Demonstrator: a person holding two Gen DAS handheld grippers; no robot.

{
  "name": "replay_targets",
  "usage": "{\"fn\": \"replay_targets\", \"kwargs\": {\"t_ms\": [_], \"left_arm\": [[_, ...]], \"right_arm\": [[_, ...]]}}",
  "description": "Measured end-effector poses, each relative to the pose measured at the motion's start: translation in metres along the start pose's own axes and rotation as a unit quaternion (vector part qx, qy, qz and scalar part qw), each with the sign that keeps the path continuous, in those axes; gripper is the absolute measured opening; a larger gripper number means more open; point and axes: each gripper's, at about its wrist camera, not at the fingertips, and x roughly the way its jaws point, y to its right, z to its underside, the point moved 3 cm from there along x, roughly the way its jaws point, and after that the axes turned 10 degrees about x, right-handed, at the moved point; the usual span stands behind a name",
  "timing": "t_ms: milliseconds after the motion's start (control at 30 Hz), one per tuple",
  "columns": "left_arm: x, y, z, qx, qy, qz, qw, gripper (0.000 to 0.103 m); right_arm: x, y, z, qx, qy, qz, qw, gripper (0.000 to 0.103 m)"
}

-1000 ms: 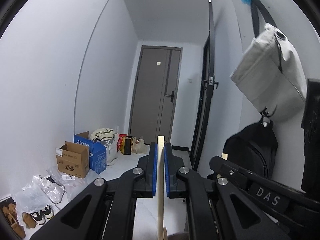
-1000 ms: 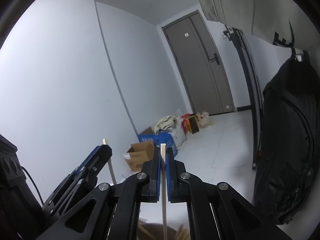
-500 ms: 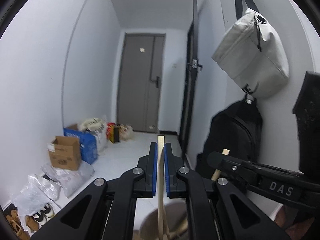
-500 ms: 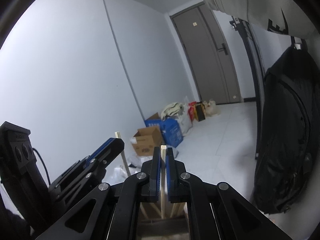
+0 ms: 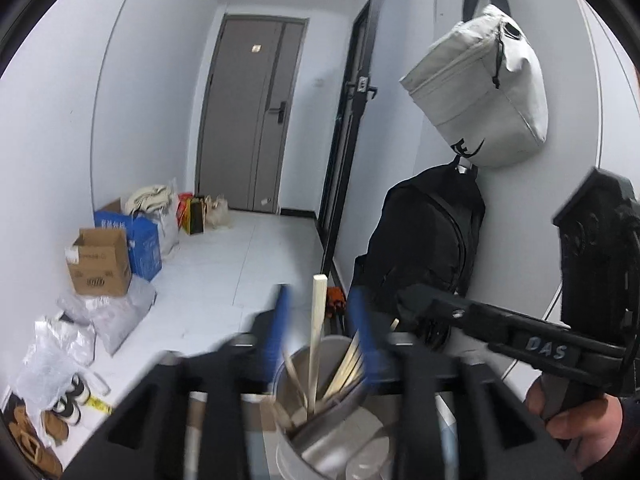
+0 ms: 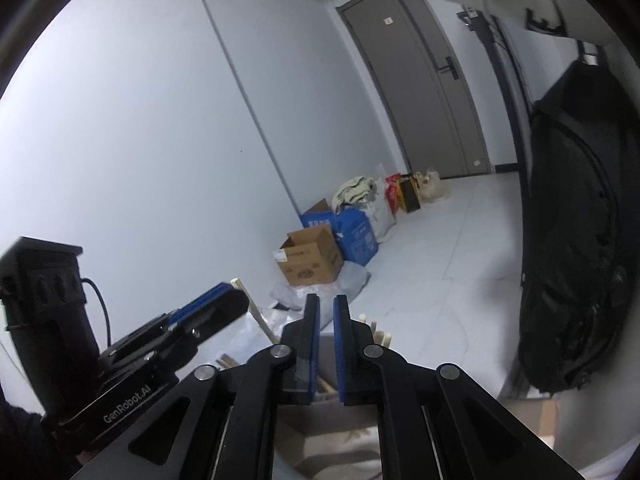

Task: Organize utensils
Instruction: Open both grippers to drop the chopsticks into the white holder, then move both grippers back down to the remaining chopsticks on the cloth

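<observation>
A metal cup (image 5: 290,454) holding several wooden chopsticks stands just below both grippers. In the left wrist view my left gripper (image 5: 318,294) is blurred, its jaws opening. One chopstick (image 5: 316,344) stands upright between the pads, untouched, with its lower end in the cup. My right gripper (image 6: 325,305) hovers over the same cup with its jaws opening by a narrow gap; no chopstick is pressed between them. Chopstick ends (image 6: 375,327) poke up just right of its pads. Each gripper shows side-on in the other's view: the right gripper (image 5: 418,298) and the left gripper (image 6: 234,300).
A black backpack (image 5: 424,240) and a grey bag (image 5: 480,88) hang on the right wall. A cardboard box (image 5: 100,264), a blue box (image 5: 140,240), plastic bags and shoes (image 5: 68,400) line the left wall. A grey door (image 5: 248,112) closes the far end of the hallway.
Both grippers tipped downward, bringing the cup into view. The left jaws let go of their chopstick and spread. The right jaws parted slightly and the chopstick they held is gone from between them.
</observation>
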Motion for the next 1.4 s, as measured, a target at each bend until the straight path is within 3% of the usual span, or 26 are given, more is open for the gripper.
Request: {"fn": "replay_targets", "kwargs": {"t_ms": [67,133,333,600,700,967,1133,1267,1400], "left_arm": [[-0.008,0.000,0.000,-0.007,-0.002,-0.001,1.0000,0.049],[-0.015,0.003,-0.001,-0.008,-0.008,0.005,0.9999,0.049],[-0.039,0.008,0.001,-0.006,-0.007,-0.003,1.0000,0.050],[-0.057,0.007,0.012,-0.007,-0.030,-0.043,0.9986,0.053],[-0.062,0.005,0.020,-0.011,-0.041,-0.060,0.9973,0.064],[-0.064,-0.008,0.061,-0.049,-0.095,-0.081,0.9910,0.067],[-0.065,-0.015,0.086,-0.067,-0.121,-0.092,0.9861,0.068],[-0.064,-0.021,0.104,-0.069,-0.137,-0.109,0.9821,0.075],[-0.060,-0.031,0.118,-0.075,-0.163,-0.123,0.9760,0.076]], "right_arm": [[-0.010,0.001,0.001,0.010,0.006,0.004,1.000,0.034],[-0.022,0.001,0.004,0.016,0.012,0.007,1.000,0.040],[-0.052,0.000,0.019,0.031,0.023,0.024,0.999,0.047],[-0.078,-0.004,0.047,0.044,0.018,0.040,0.998,0.056],[-0.084,-0.008,0.058,0.047,0.010,0.044,0.998,0.061],[-0.081,-0.014,0.104,0.038,-0.042,0.065,0.996,0.068],[-0.065,-0.013,0.133,0.019,-0.096,0.091,0.991,0.068],[-0.043,-0.010,0.161,0.003,-0.153,0.113,0.982,0.068],[-0.018,-0.004,0.188,-0.011,-0.211,0.133,0.968,0.065]]}}
